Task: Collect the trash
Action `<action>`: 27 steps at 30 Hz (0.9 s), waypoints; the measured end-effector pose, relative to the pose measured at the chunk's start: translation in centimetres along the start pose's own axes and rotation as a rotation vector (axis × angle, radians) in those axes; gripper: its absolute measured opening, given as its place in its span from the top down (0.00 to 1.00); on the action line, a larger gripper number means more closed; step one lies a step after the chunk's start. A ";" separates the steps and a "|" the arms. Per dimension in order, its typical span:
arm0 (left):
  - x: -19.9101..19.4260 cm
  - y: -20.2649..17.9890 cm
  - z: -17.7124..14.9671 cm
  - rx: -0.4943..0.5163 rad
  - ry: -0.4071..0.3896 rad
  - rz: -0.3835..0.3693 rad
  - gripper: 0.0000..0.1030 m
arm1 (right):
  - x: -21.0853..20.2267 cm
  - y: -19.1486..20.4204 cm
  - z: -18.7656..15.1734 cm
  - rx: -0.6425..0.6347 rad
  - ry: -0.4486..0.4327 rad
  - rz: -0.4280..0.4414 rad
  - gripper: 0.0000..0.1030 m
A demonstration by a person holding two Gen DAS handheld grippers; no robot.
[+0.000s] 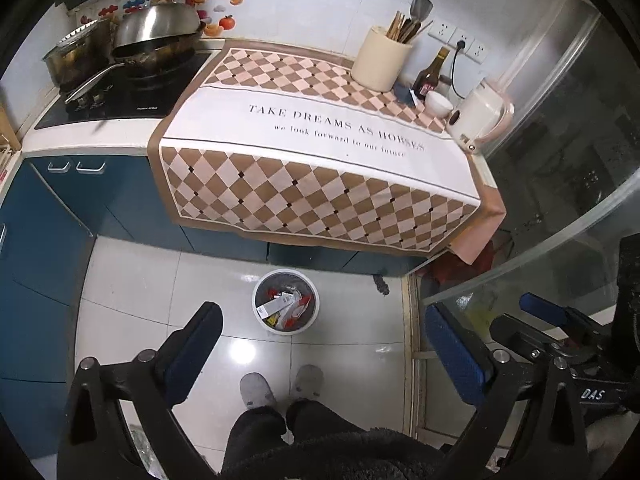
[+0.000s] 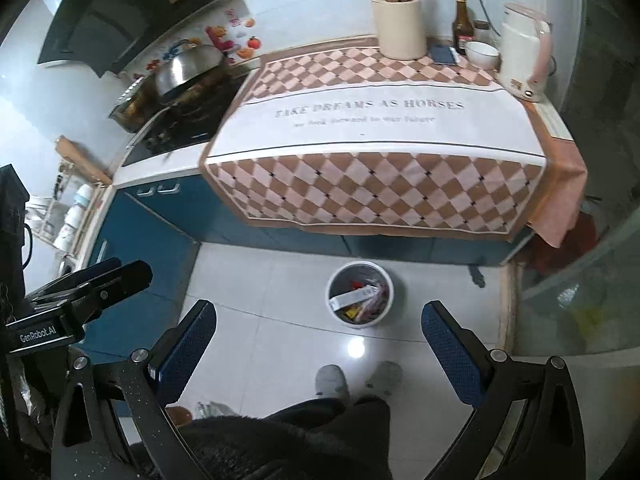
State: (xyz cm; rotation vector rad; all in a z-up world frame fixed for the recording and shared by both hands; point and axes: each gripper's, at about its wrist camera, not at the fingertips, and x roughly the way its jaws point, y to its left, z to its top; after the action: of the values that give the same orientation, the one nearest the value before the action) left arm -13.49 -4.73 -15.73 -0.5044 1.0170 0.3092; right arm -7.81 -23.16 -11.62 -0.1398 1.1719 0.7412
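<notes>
Both tongs are released and carry nothing: the left gripper (image 1: 320,340) and the right gripper (image 2: 320,336) hang side by side above the floor, fingers spread wide — a resting pose, I judge, with nothing within reach to grasp. Below them stand the person's slippered feet (image 1: 280,386) on pale floor tiles (image 2: 260,300). Just beyond sits the trash bin (image 1: 316,312), against the blue cabinets (image 1: 120,200) — placed where waste from the counter drops easily. Inside it lies the trash (image 1: 285,306), wrappers and a flat white box, so collection looks largely done. Farther off, the checkered cloth (image 1: 304,188) on the counter is bare in front; a utensil holder (image 1: 382,60), bottle (image 1: 430,76), bowl (image 1: 438,104) and kettle (image 1: 480,118) stand along its far edge.
</notes>
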 end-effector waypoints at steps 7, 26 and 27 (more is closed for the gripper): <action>-0.8 0.3 -0.3 0.000 0.007 -0.014 0.00 | -0.5 0.5 0.5 -0.008 0.014 0.037 0.00; -0.3 -0.3 -1.1 0.014 0.049 -0.036 0.00 | 0.8 0.0 -0.1 0.013 0.060 0.083 0.00; -0.4 -0.2 -1.1 0.016 0.050 -0.039 0.00 | 0.8 0.0 -0.1 0.013 0.059 0.084 0.00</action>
State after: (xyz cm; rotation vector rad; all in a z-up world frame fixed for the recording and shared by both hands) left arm -14.39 -5.53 -15.80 -0.5188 1.0559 0.2550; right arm -7.77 -22.80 -12.34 -0.1030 1.2447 0.8078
